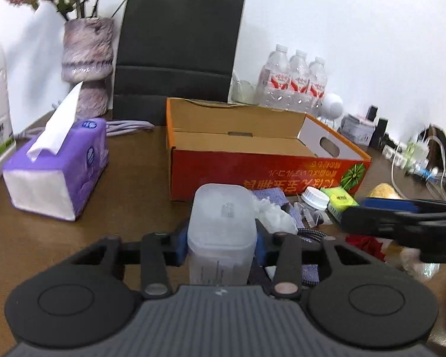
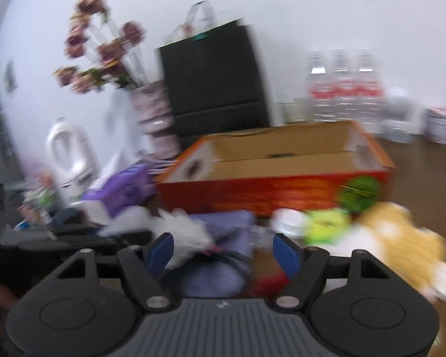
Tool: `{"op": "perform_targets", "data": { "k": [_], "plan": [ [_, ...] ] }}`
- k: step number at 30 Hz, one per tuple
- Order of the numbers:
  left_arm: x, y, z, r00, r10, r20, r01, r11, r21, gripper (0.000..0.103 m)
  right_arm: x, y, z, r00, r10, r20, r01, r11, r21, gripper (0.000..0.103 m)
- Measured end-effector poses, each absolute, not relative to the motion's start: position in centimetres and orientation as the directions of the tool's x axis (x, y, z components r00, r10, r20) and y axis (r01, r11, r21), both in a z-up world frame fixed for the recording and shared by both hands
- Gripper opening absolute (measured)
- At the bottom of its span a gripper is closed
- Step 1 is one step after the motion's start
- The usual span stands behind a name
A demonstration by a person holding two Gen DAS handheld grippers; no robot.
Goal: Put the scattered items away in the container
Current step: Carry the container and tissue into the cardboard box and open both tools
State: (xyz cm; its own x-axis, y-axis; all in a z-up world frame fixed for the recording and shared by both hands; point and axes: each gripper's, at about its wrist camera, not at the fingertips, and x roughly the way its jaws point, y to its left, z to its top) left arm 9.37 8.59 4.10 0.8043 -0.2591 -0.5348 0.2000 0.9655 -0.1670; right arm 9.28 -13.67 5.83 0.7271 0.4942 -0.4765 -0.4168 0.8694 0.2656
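I am carrying the tub, clamped in the left gripper, toward the box; the right gripper jaws are standing open, empty, needing another item.

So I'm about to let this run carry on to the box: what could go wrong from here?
The left gripper pinches the frosted plastic tub only low on its sides, so it might tip or slip. The right gripper has white crumpled plastic beside one pad; it may snag the dark cord. The cardboard box wall could catch the tub.
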Motion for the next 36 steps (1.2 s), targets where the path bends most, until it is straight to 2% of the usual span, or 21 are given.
{"op": "perform_targets", "data": {
  "k": [3,4,5,7,9,10,16,20,26,31,36],
  "plan": [
    [8.8,10.2,4.5,0.804,-0.242,-0.542,0.145,0.965,-0.216,0.041,12.0,-10.6,5.0,0.660,0.533,-0.529,-0.467,0.843,0.267,0.072],
    [8.4,10.9,4.6,0.809,-0.233,-0.540,0.129,0.966,-0.224,0.041,12.9,-9.8,4.5,0.634,0.538,-0.556,-0.470,0.839,0.275,0.066],
    [7.9,11.4,4.9,0.815,-0.224,-0.534,0.118,0.967,-0.226,0.041,13.7,-9.2,3.9,0.611,0.540,-0.579,-0.470,0.836,0.284,0.056],
    [6.6,12.2,5.6,0.835,-0.194,-0.515,0.095,0.972,-0.213,0.041,13.9,-7.9,3.3,0.613,0.523,-0.592,-0.482,0.842,0.243,0.050],
    [5.2,12.5,6.3,0.850,-0.158,-0.502,0.072,0.980,-0.187,0.041,13.0,-6.4,3.4,0.635,0.489,-0.598,-0.513,0.846,0.147,0.033],
    [4.5,12.7,6.7,0.855,-0.140,-0.499,0.058,0.983,-0.177,0.041,12.6,-5.9,3.6,0.640,0.490,-0.592,-0.523,0.842,0.132,0.014],
    [-0.7,12.9,8.7,0.880,-0.088,-0.467,0.020,0.989,-0.149,0.041,7.8,-6.8,8.1,0.716,0.510,-0.477,-0.535,0.839,0.094,0.014],
    [-3.7,11.8,9.5,0.894,-0.109,-0.434,0.040,0.986,-0.164,0.041,3.3,-10.1,11.6,0.798,0.472,-0.375,-0.483,0.873,0.072,0.014],
    [-5.5,8.8,9.2,0.902,-0.189,-0.387,0.109,0.970,-0.217,0.041,-1.4,-16.4,14.1,0.867,0.360,-0.345,-0.371,0.928,0.035,0.015],
    [-1.7,7.8,10.8,0.906,-0.209,-0.367,0.152,0.972,-0.179,0.041,-1.2,-20.0,15.0,0.892,0.297,-0.340,-0.301,0.953,0.042,0.014],
    [8.9,6.9,14.2,0.914,-0.194,-0.356,0.171,0.981,-0.095,0.041,6.3,-22.0,17.0,0.879,0.310,-0.362,-0.296,0.950,0.097,0.014]
  ]
}}
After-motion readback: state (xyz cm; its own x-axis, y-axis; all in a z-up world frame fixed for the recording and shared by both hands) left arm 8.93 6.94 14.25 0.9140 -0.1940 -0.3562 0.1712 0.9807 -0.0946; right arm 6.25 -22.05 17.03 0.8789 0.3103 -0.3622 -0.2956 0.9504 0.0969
